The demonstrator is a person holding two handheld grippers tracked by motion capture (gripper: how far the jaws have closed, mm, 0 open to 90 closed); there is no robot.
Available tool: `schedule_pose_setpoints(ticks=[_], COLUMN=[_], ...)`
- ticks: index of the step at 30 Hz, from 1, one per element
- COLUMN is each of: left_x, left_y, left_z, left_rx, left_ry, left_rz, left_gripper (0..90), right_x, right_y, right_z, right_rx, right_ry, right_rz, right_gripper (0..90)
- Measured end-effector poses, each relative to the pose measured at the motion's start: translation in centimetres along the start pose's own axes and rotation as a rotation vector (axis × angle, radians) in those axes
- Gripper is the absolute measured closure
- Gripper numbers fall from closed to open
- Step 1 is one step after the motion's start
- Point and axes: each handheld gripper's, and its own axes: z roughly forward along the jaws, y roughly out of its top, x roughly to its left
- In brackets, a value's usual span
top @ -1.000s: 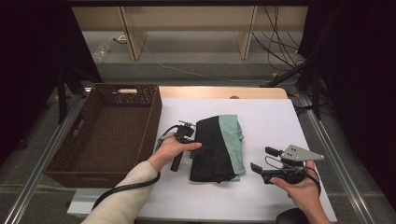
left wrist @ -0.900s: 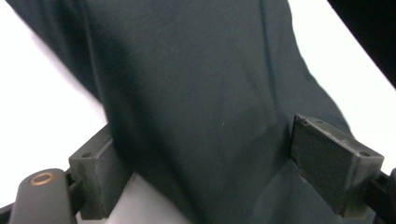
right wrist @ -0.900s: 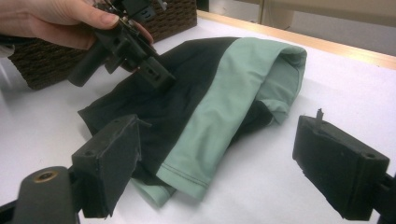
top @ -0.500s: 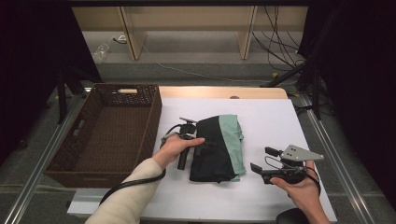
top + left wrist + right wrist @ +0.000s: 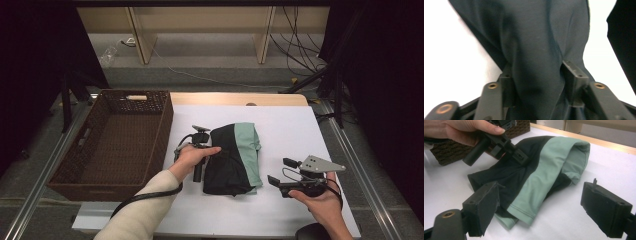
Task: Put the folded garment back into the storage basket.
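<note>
From above, the folded garment [image 5: 232,159] lies mid-surface [image 5: 285,130], beside the basket [image 5: 120,145]. Left tool [image 5: 210,150] is at its left edge, right tool [image 5: 277,182] sits apart.

Left tool view: jaws pinch black fabric.

Right tool view: jaws wide open, empty.

Looks like the pickup step; next is probably a lift toward the basket.

Left gripper [image 5: 214,151] is clamped on a fold of dark cloth [image 5: 536,50], forearm reaching in diagonally. Right gripper [image 5: 541,210] sits low with jaws wide apart, held in the right hand [image 5: 320,202].
</note>
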Motion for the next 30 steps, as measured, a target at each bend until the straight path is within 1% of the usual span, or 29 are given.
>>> schedule_pose_setpoints(ticks=[4,6,8,12,16,18,19,20,21,22,26,30], left_x=[-0.3,-0.4,-0.7,-0.7,-0.8,-0.7,-0.7,-0.7,-0.8,-0.9,-1.4,-1.9], left_y=[-0.3,-0.4,-0.7,-0.8,-0.8,-0.7,-0.6,-0.6,-0.5,-0.4,-0.1,0.2], left_z=[0.1,0.1,0.1,0.0,-0.2,-0.4,-0.5,-0.5,-0.8,-0.9,-1.4,-1.9], left_rx=[-0.007,-0.012,-0.024,-0.033,-0.041,-0.047,-0.048,-0.048,-0.055,-0.058,-0.06,-0.055], left_ry=[0.02,0.024,0.033,0.031,0.018,-0.006,-0.015,-0.015,-0.034,-0.04,-0.062,-0.069], left_rz=[0.017,0.016,0.029,0.026,0.011,-0.018,-0.025,-0.025,-0.033,-0.037,-0.032,-0.028], left_gripper=[59.5,62.0,63.6,66.1,67.4,67.9,68.0,68.2,68.3,68.4,68.7,68.7], right_x=[0.0,0.0,0.0,0.0,-0.1,-0.1,-0.1,-0.1,-0.1,-0.1,-0.1,-0.1], right_y=[0.0,0.0,0.0,0.0,0.0,0.0,0.0,0.0,0.0,0.0,0.0,0.0], right_z=[0.0,0.0,0.0,0.0,0.0,-0.1,-0.1,-0.1,-0.1,-0.1,0.0,-0.1], right_rx=[-0.004,-0.001,-0.004,0.001,-0.004,0.001,0.0,0.0,-0.001,-0.001,-0.006,-0.006], right_ry=[0.001,0.0,0.001,0.0,0.005,0.001,0.003,0.004,0.003,0.003,0.005,0.007], right_rz=[-0.001,-0.002,0.0,-0.002,0.001,0.003,0.004,0.004,0.003,0.003,0.005,0.005], right_gripper=[15.9,16.0,16.0,16.0,16.1,16.1,16.1,16.1,16.1,16.1,16.2,16.2])
